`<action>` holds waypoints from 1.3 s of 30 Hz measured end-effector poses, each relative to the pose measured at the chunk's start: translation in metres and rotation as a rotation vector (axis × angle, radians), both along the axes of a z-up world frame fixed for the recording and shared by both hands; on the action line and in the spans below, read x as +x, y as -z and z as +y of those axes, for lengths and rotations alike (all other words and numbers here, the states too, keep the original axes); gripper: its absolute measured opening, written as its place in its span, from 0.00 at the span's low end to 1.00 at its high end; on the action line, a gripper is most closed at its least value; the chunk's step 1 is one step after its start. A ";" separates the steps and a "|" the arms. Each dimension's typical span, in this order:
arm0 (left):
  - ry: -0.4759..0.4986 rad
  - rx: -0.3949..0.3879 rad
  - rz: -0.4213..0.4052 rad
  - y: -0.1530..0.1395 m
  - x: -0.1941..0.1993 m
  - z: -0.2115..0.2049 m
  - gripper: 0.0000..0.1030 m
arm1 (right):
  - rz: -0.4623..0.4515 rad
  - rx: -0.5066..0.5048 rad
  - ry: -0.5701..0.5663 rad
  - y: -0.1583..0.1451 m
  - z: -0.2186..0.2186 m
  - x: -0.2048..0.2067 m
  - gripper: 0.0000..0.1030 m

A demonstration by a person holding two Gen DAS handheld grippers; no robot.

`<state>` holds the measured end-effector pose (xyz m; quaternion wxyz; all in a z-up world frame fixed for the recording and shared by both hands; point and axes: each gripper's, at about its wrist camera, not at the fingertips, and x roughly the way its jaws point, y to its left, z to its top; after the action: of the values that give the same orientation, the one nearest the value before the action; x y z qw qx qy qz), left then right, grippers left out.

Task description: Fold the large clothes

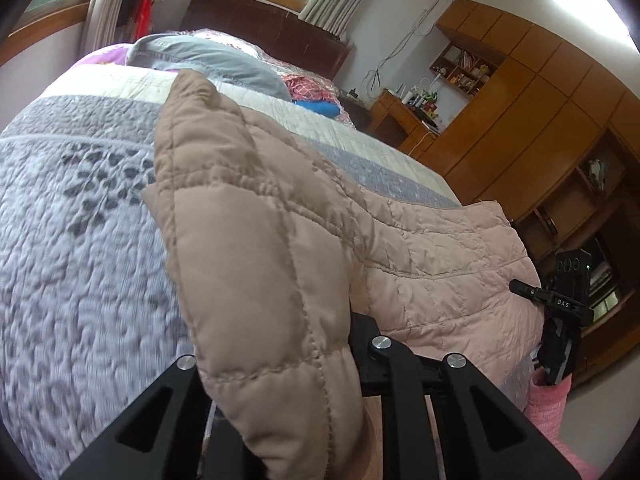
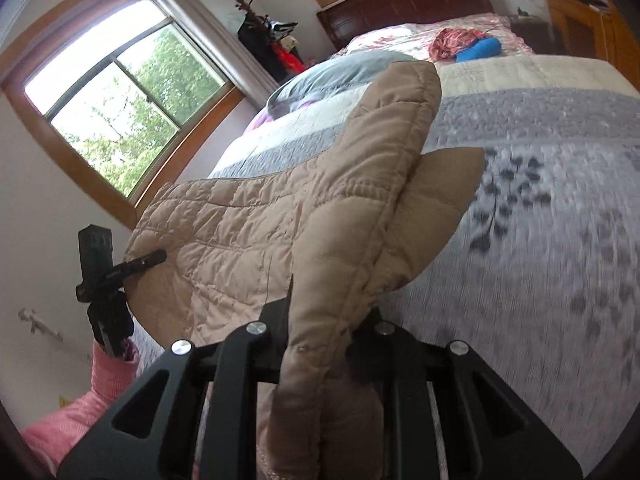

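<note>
A tan quilted puffer jacket point(image 1: 440, 248) lies partly lifted over the grey quilted bedspread point(image 1: 80, 260). One padded part of it rises between the jaws of my left gripper point(image 1: 304, 360), which is shut on it; the fingertips are hidden under the fabric. In the right wrist view another padded fold of the jacket point(image 2: 328, 240) stands up from my right gripper point(image 2: 320, 344), also shut on it. Each gripper shows in the other's view: the right gripper point(image 1: 560, 312) at the jacket's right edge, the left gripper point(image 2: 108, 280) at its left edge.
A grey pillow point(image 1: 208, 60) and a red and blue bundle of clothes point(image 2: 468, 48) lie near the dark headboard point(image 1: 272, 20). Wooden wardrobes point(image 1: 520, 120) stand to the right of the bed, windows point(image 2: 120, 92) to the left. A pink sleeve point(image 2: 100, 392) shows behind the left gripper.
</note>
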<state>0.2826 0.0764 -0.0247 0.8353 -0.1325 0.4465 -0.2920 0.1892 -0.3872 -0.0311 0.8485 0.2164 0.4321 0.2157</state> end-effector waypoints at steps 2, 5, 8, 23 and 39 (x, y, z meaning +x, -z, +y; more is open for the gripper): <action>0.005 0.011 0.022 0.010 -0.014 0.001 0.16 | 0.018 0.003 -0.012 0.007 0.005 -0.018 0.17; -0.002 0.064 0.038 0.035 -0.029 0.011 0.18 | 0.059 -0.013 -0.016 0.030 0.015 -0.034 0.18; -0.015 0.107 0.082 0.067 -0.028 0.013 0.25 | 0.131 -0.006 0.004 0.063 0.014 -0.035 0.20; -0.063 0.067 0.136 0.108 -0.032 0.026 0.52 | 0.263 0.037 0.087 0.124 0.008 -0.032 0.47; -0.145 0.306 -0.163 0.012 -0.075 -0.009 0.53 | 0.066 -0.385 0.058 0.021 0.064 -0.044 0.38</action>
<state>0.2080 0.0679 -0.0366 0.8980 -0.0116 0.4058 -0.1696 0.1454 -0.3228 -0.0522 0.8655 0.0695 0.4863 0.0974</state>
